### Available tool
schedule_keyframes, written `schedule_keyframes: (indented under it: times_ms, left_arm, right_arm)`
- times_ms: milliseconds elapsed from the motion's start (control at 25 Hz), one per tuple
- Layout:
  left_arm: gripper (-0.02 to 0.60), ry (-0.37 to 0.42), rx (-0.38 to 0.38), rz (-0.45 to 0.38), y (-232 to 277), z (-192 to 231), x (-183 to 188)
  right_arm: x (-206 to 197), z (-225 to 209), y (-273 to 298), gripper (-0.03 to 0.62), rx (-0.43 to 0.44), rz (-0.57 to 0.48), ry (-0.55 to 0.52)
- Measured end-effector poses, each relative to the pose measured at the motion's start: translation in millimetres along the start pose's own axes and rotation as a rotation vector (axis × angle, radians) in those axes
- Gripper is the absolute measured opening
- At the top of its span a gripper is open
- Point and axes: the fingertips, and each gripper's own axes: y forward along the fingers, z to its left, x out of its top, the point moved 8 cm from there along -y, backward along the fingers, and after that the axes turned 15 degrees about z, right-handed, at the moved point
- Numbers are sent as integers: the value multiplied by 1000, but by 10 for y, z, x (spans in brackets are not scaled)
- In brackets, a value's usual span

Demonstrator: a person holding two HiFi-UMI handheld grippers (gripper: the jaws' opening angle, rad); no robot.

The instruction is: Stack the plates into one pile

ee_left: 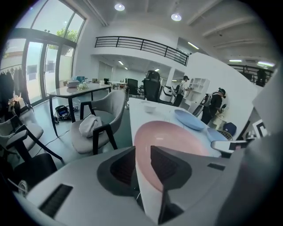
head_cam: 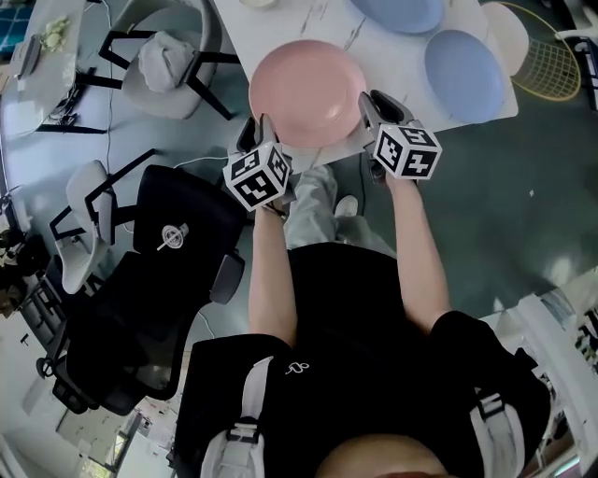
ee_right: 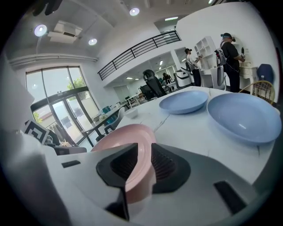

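Note:
A pink plate (head_cam: 308,89) lies on the white table (head_cam: 392,61) by its near edge. My left gripper (head_cam: 256,133) stands at the plate's left near rim and my right gripper (head_cam: 376,107) at its right near rim. In the left gripper view the left gripper (ee_left: 142,152) is open, with the pink plate (ee_left: 177,134) rim in the gap and no pad pressing on it. The right gripper (ee_right: 144,152) is open too, the pink plate (ee_right: 128,134) rim passing loosely between its pads. Two blue plates (head_cam: 464,70) (head_cam: 402,11) lie further back on the right.
A grey armchair (head_cam: 173,56) with a cloth on it stands left of the table. A black office chair (head_cam: 140,280) is at my left side. A small white bowl (ee_left: 149,107) sits at the table's far end. A racket (head_cam: 551,65) lies right of the table.

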Motion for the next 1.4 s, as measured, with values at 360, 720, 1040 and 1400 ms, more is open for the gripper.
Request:
schedule_keyframes:
  times_ms: [360, 720, 1040, 1400]
  left_arm:
    - [120, -21, -4, 86, 294, 130, 11]
    - [48, 12, -15, 107, 446, 171, 211]
    - [44, 56, -91, 88, 562, -20, 523]
    - [43, 119, -180, 64, 655, -252, 834]
  right_arm:
    - [4, -123, 211, 101, -35, 30, 56]
    - [-4, -198, 332, 45, -21, 41, 151]
    - [165, -321, 215, 40, -68, -10, 213]
    - [351, -402, 12, 38, -134, -90, 262]
